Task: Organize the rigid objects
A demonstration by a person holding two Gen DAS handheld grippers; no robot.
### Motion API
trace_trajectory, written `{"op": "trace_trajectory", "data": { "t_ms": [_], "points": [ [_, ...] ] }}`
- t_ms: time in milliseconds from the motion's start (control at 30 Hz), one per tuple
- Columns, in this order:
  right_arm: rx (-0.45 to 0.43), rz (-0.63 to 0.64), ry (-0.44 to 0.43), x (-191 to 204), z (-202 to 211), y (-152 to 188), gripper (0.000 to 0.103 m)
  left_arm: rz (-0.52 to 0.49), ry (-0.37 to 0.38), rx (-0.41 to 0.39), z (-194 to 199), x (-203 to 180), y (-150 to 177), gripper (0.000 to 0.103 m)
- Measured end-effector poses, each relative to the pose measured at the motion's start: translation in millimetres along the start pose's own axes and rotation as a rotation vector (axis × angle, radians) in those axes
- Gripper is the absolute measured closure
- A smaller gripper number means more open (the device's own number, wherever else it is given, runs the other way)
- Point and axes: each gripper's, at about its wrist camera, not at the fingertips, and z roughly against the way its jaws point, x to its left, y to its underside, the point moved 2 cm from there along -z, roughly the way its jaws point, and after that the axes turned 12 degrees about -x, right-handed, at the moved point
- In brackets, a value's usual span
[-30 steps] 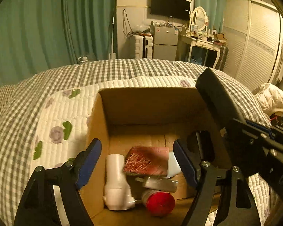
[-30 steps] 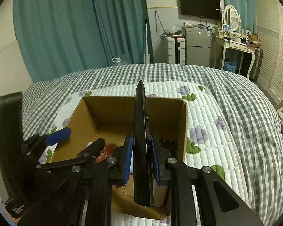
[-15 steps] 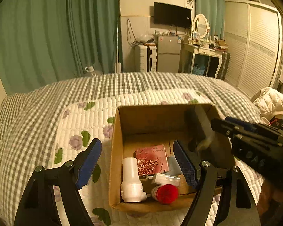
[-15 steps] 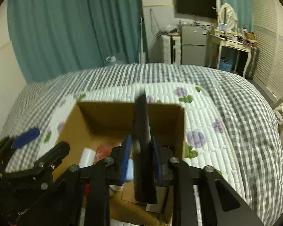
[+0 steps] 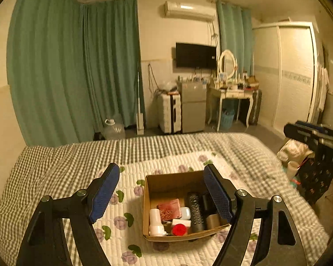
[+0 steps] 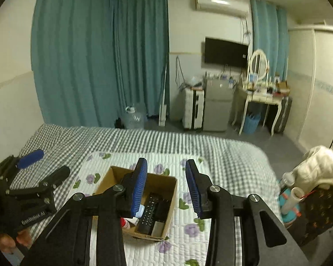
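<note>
A cardboard box (image 5: pixel 148 199) (image 6: pixel 172 201) sits on the quilted bed. Inside lie a black remote control (image 5: pixel 195 210) (image 6: pixel 149 210), a white bottle (image 5: pixel 155 221), a red patterned card (image 5: pixel 169 208), a red cap (image 5: pixel 179 229) and a small white case (image 5: pixel 185 212). My left gripper (image 5: pixel 162 190) is open and empty, raised well above the box. My right gripper (image 6: pixel 166 186) is open and empty, above the box's right side. The left gripper also shows at the left edge of the right wrist view (image 6: pixel 42 166).
The box rests on a white floral quilt (image 5: pixel 126 199) over a grey checked bedspread (image 5: pixel 55 168). Beyond the bed stand green curtains, a water jug (image 5: pixel 113 128), a suitcase, a small fridge and a dressing table (image 5: pixel 233 93). A white jacket (image 6: pixel 322 166) lies at the right.
My right gripper has let go of the black remote, which now lies in the box, and has opened. Both grippers have pulled back and up from the box.
</note>
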Motion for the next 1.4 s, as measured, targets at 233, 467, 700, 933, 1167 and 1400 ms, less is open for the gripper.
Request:
{"op": "trace_trajectory", "data": {
  "t_ms": [233,467,700,933,1167,1400],
  "points": [
    [-0.054,-0.062,-0.001,20.1,57.4,30.5,0.066,0.011,0.018,-0.053,53.7,-0.7,12.5,0.022],
    [-0.008,-0.103,-0.004,23.8,45.0,100.9,0.065,0.013,-0.001,-0.025,48.6,3.0,78.7,0.022],
    [-0.041,-0.108,0.054,11.1,20.3,140.8,0.01,0.033,-0.046,-0.044,35.6,6.6,128.0,0.0],
    [-0.021,-0.072,0.096,10.3,3.8,161.5,0.0,-0.003,-0.052,-0.007,25.0,1.2,147.4,0.0],
    [0.003,-0.085,0.099,4.0,-0.1,172.7,0.0,-0.005,-0.06,0.008,22.6,3.1,153.6,0.0],
    [0.009,-0.069,0.097,10.7,-0.6,175.5,0.0,0.015,-0.065,0.02,21.1,9.7,155.0,0.0]
  ]
}}
